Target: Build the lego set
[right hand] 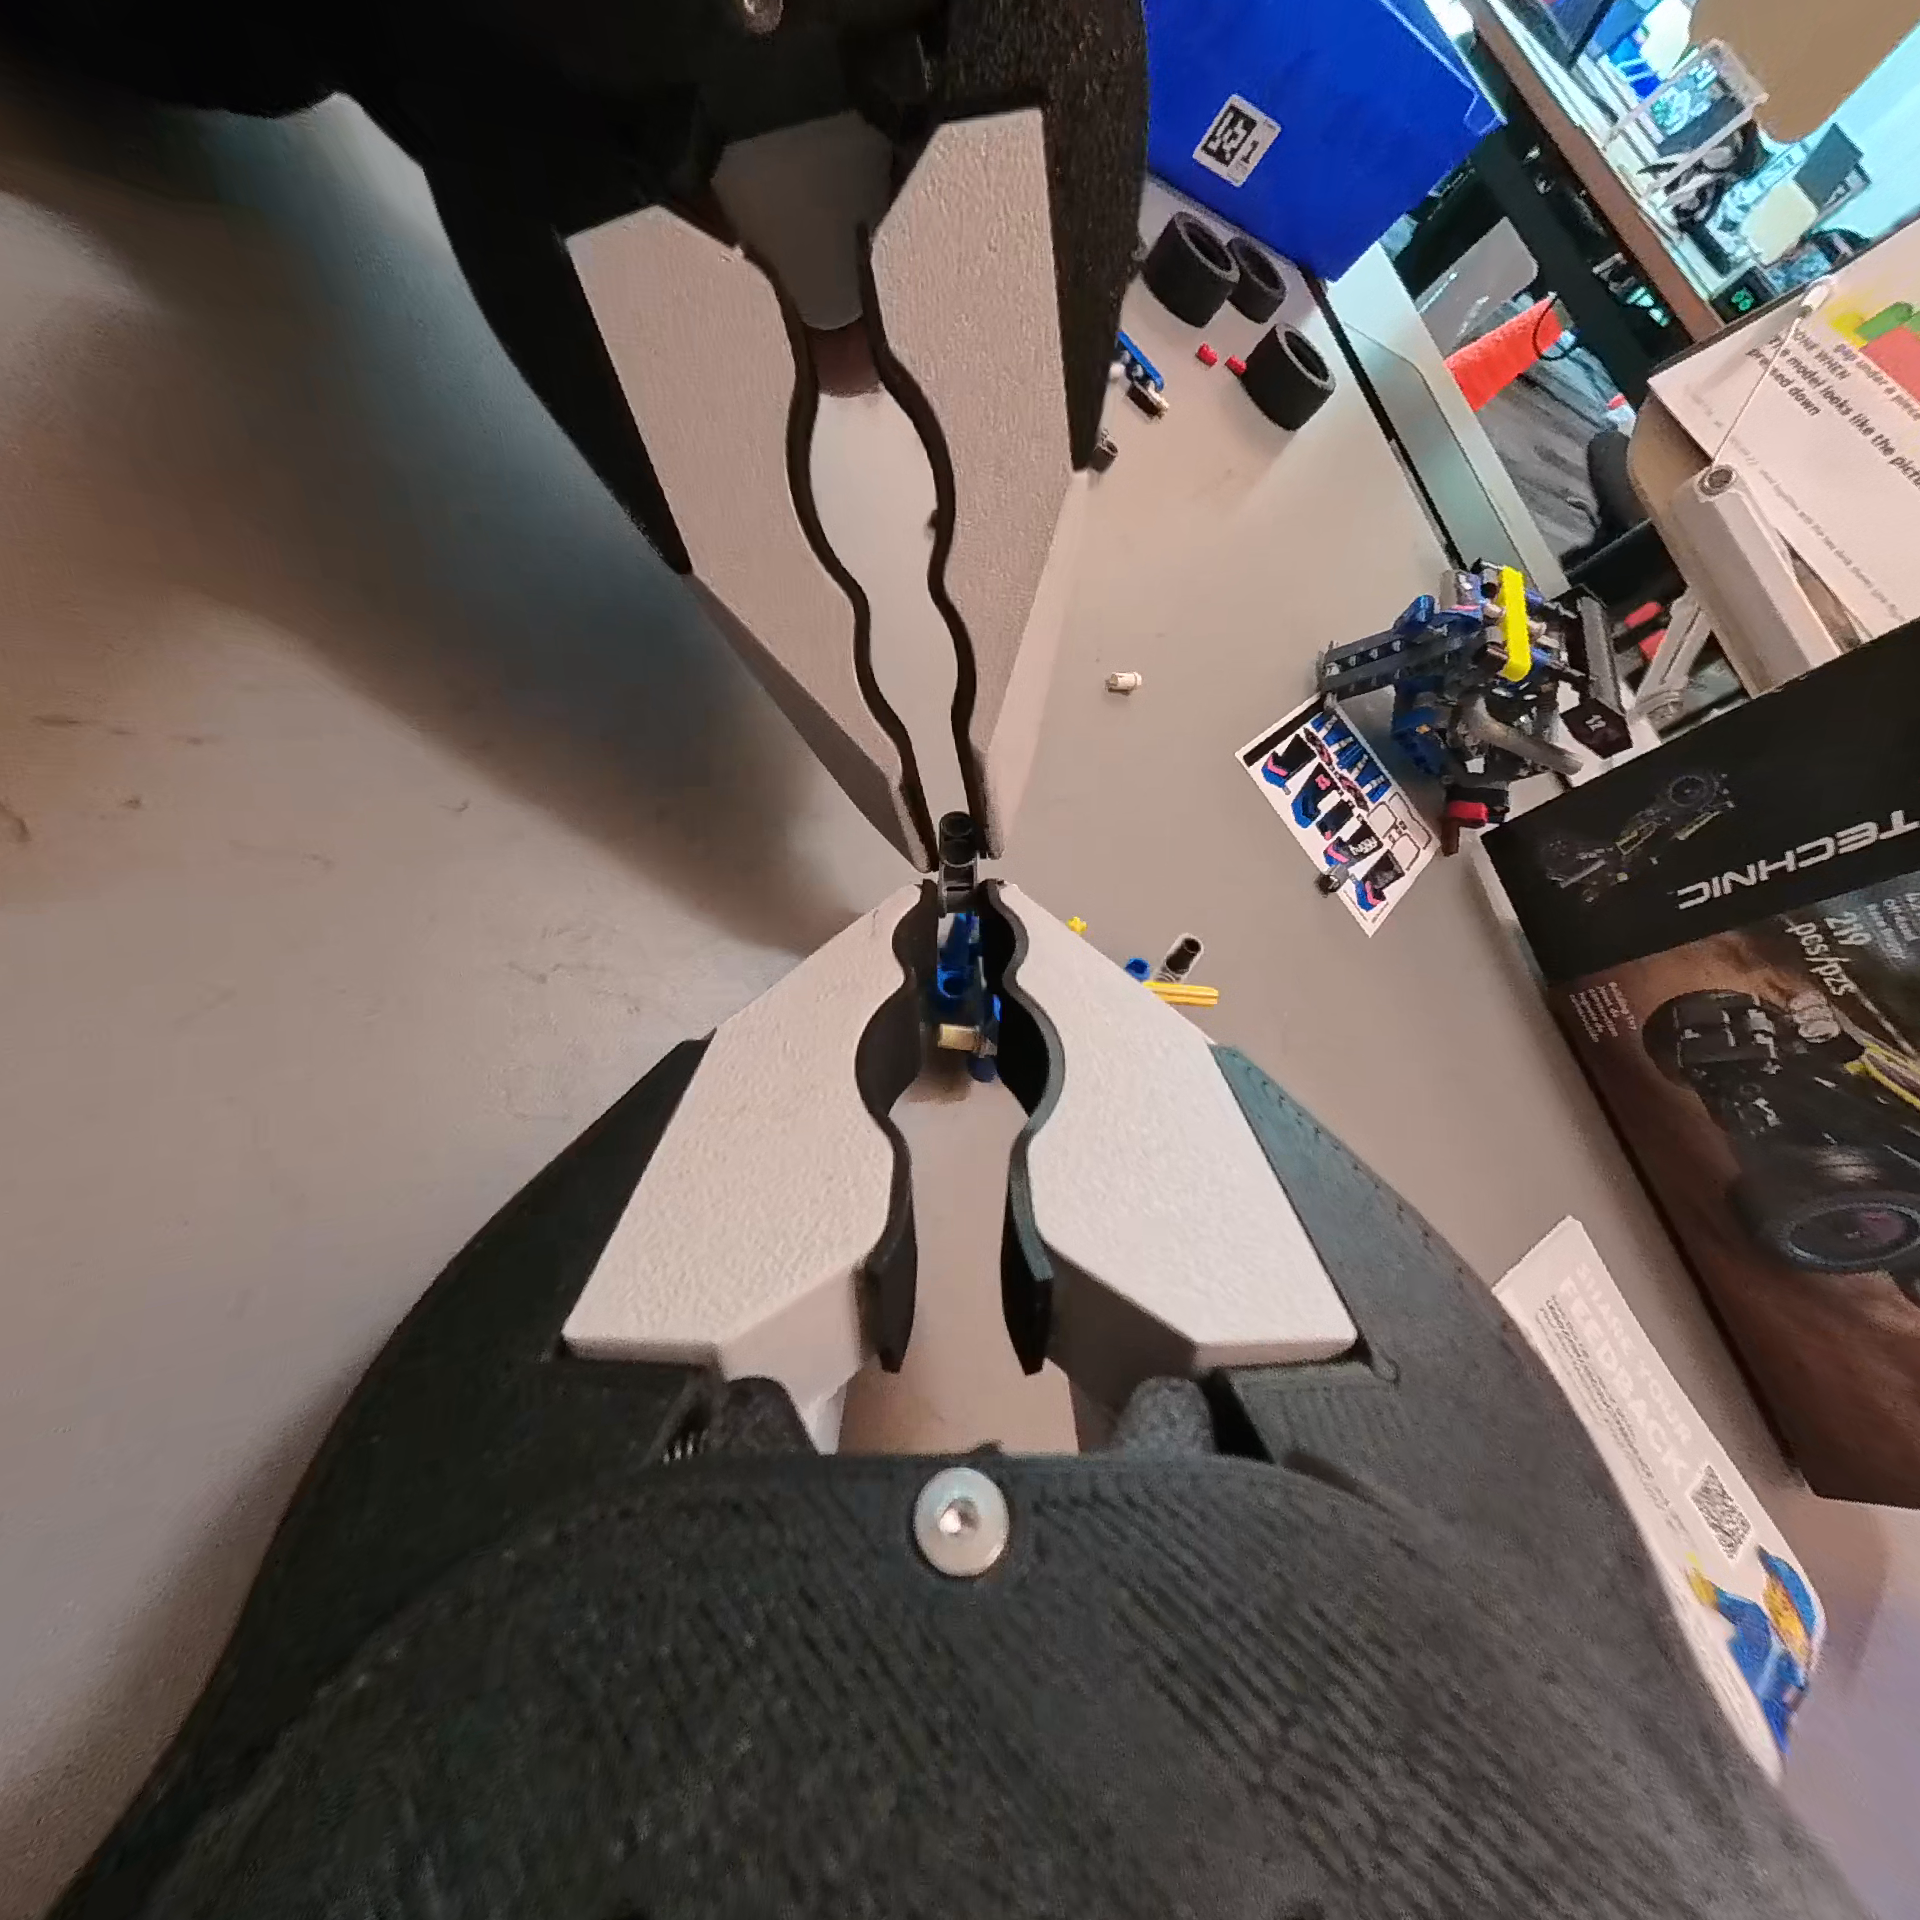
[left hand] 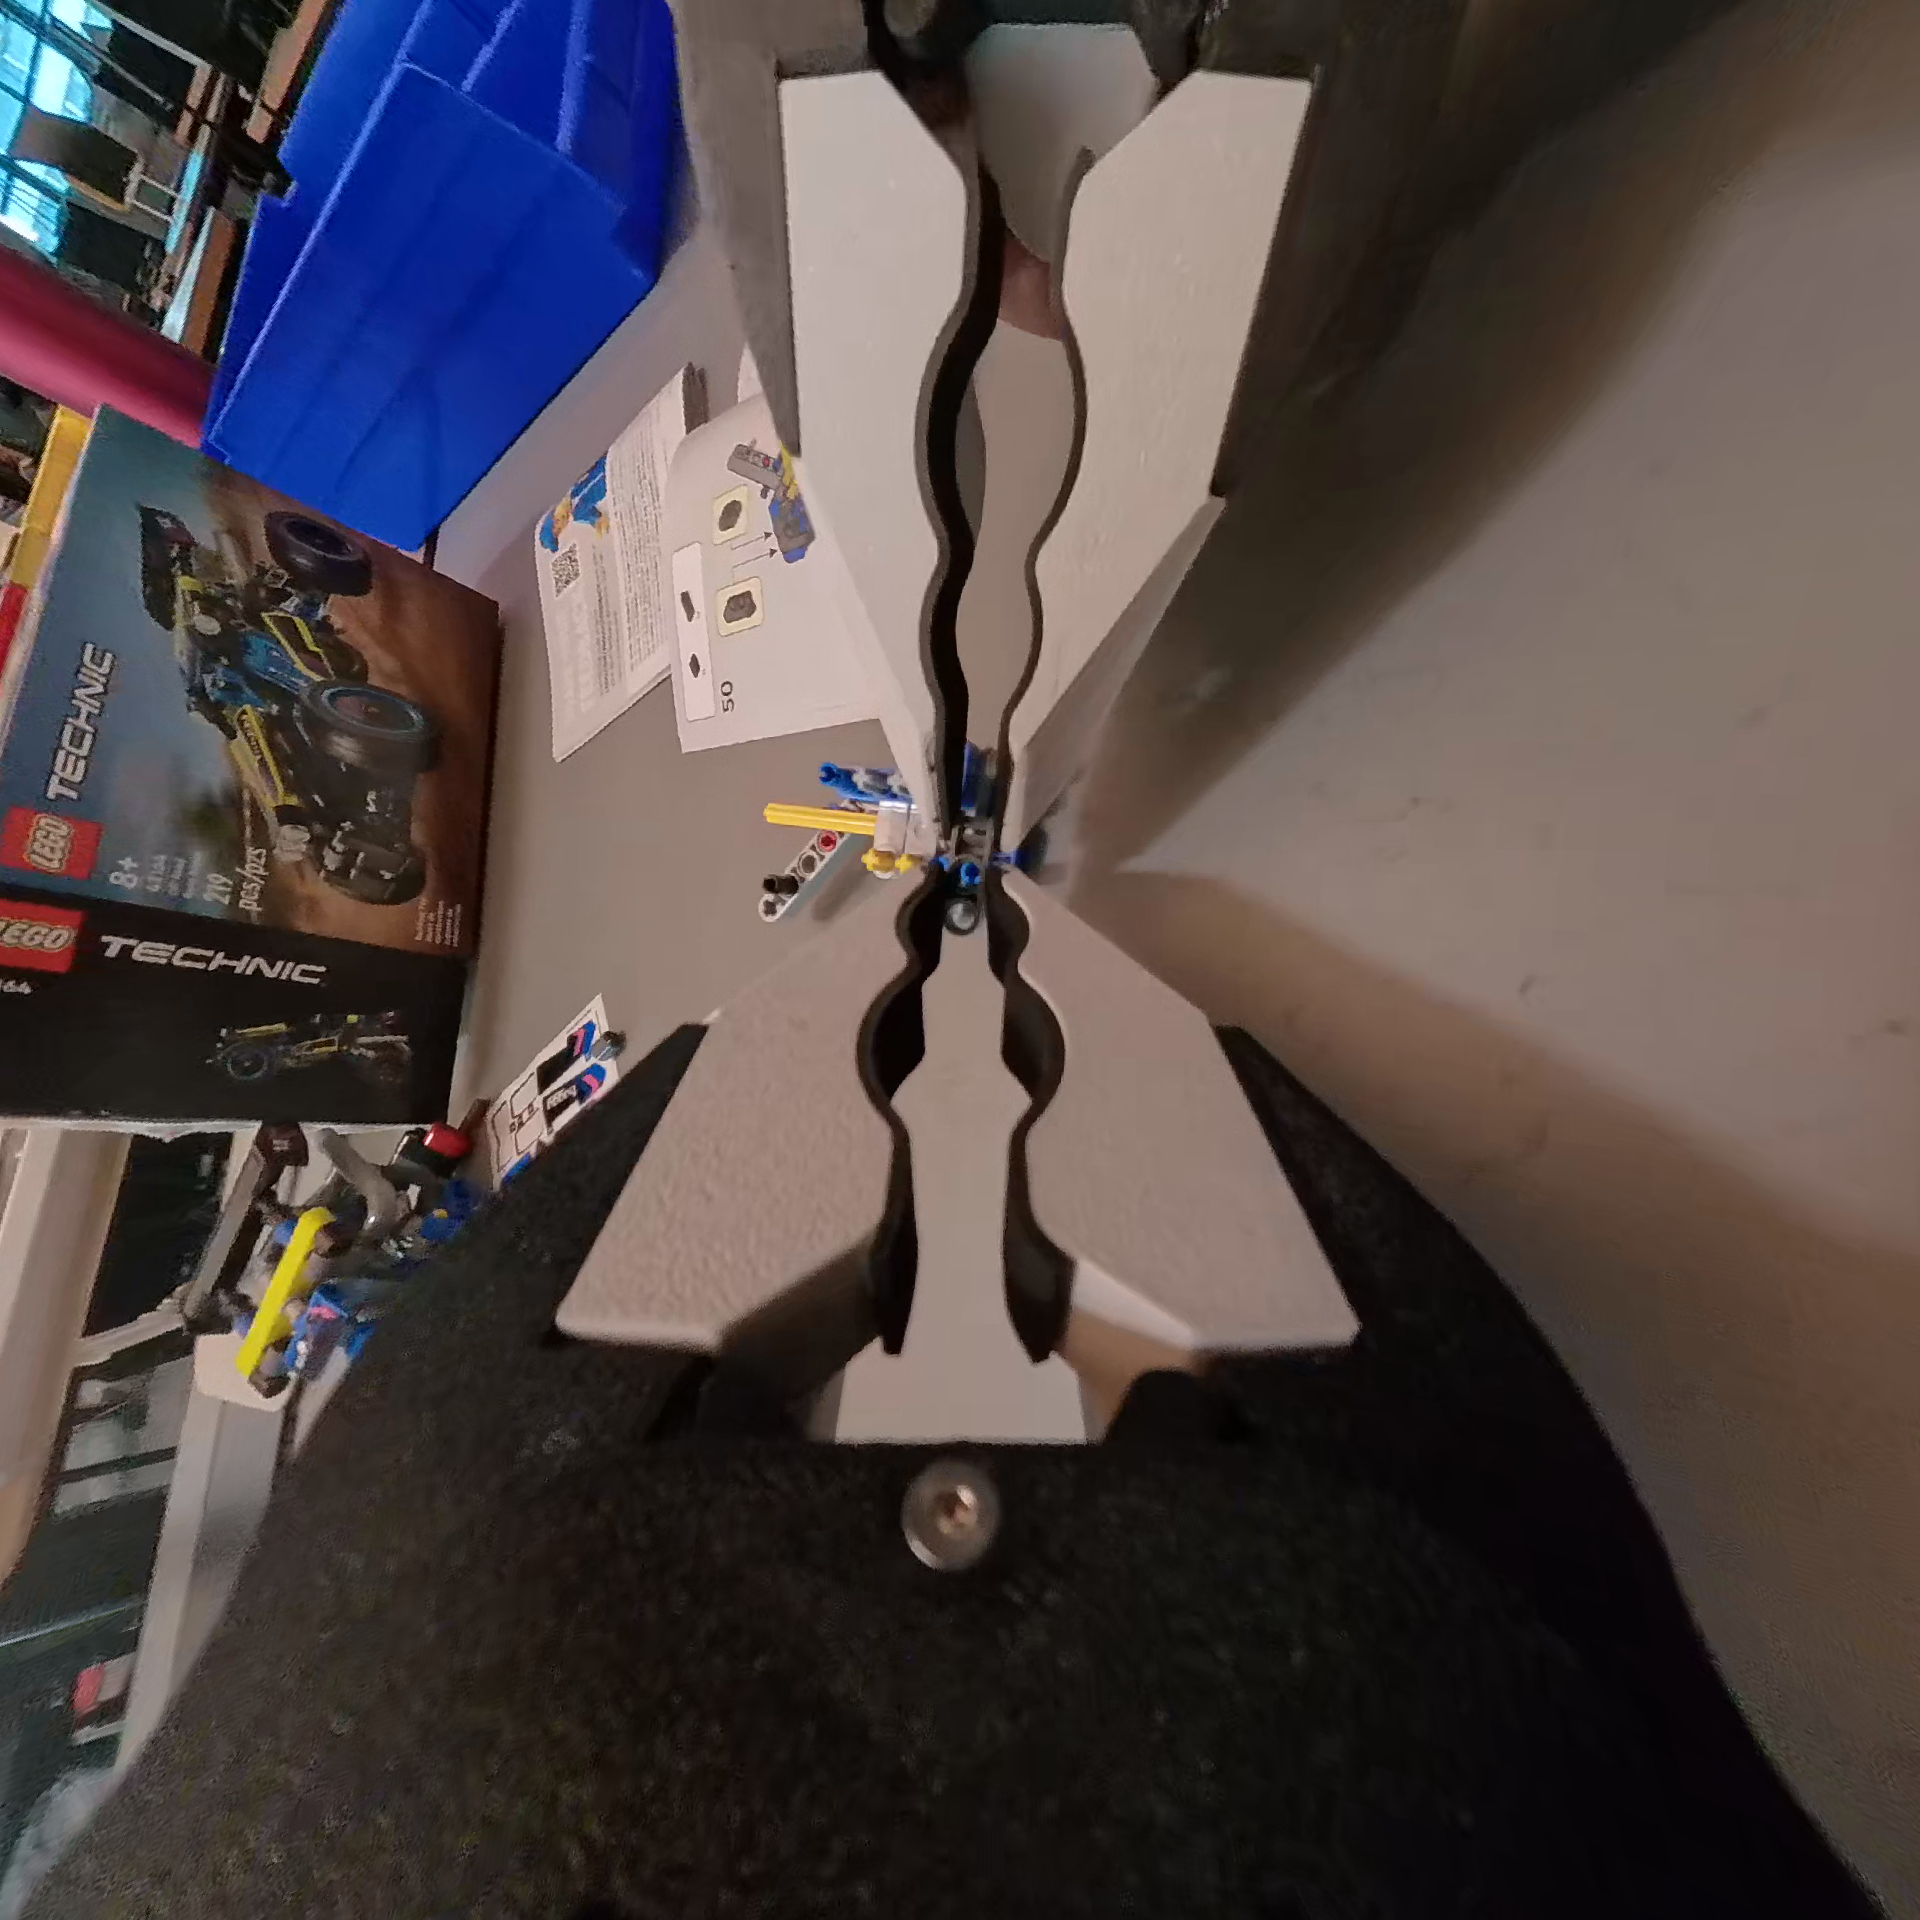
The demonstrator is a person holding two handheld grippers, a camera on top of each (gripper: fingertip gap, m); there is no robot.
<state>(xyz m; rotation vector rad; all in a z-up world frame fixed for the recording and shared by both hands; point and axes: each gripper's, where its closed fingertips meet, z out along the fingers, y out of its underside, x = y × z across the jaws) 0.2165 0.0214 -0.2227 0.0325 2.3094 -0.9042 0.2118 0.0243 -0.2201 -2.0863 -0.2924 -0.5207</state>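
Note:
My left gripper (left hand: 958, 906) is shut on a small black connector (left hand: 961, 916). In the right wrist view it comes in from the top (right hand: 951, 847) with the connector (right hand: 956, 840) at its tips. My right gripper (right hand: 958, 909) is shut on a small blue sub-assembly (right hand: 956, 987) with a tan pin. In the left wrist view it comes in from above (left hand: 966, 805), holding the blue piece (left hand: 975, 790). The two grippers meet tip to tip above the grey table, and the black connector touches the blue sub-assembly.
Loose parts lie just beside the tips: a yellow axle (left hand: 821, 816) and a grey beam (left hand: 805, 873). A part-built blue and yellow model (right hand: 1475, 686), a sticker sheet (right hand: 1340, 810), the set's box (left hand: 239, 779), an open booklet (left hand: 727, 582), black tyres (right hand: 1288, 374) and blue bins (left hand: 447, 260) stand around. Left and right tips are no more than a few centimetres apart.

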